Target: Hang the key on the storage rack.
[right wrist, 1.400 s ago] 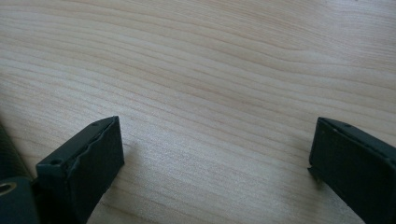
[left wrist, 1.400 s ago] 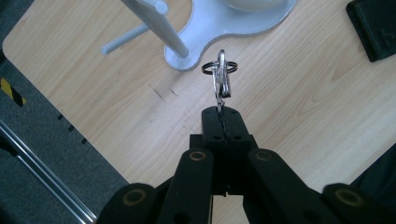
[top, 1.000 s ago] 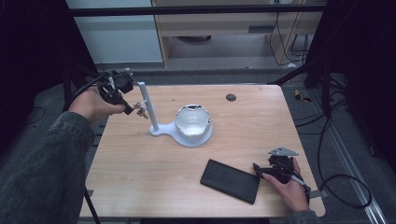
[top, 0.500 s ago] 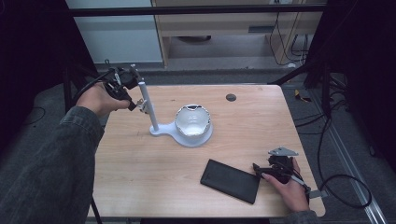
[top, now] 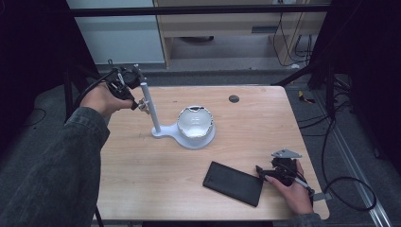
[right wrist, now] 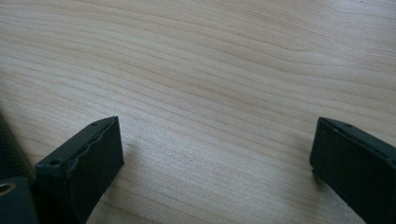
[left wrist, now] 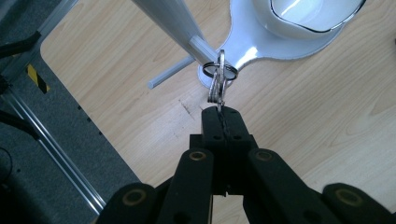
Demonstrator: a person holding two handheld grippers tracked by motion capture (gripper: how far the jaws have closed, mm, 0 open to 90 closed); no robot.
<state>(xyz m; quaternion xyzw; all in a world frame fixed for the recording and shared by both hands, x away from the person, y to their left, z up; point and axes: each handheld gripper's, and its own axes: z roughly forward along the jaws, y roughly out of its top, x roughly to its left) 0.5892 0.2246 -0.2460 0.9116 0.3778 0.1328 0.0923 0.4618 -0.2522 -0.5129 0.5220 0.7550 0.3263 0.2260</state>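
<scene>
While pinched by the left hand-held gripper (left wrist: 219, 122), key ring (left wrist: 220, 79) upright on peg (left wrist: 198, 46).

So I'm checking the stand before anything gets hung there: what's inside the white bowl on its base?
The white bowl on the stand looks empty: a glossy white inside. The near wall hides part of its bottom.

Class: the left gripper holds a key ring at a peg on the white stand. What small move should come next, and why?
Probably open the left gripper: its jaws pinch the key ring, whose loop appears already hooked over the stand's peg.
</scene>
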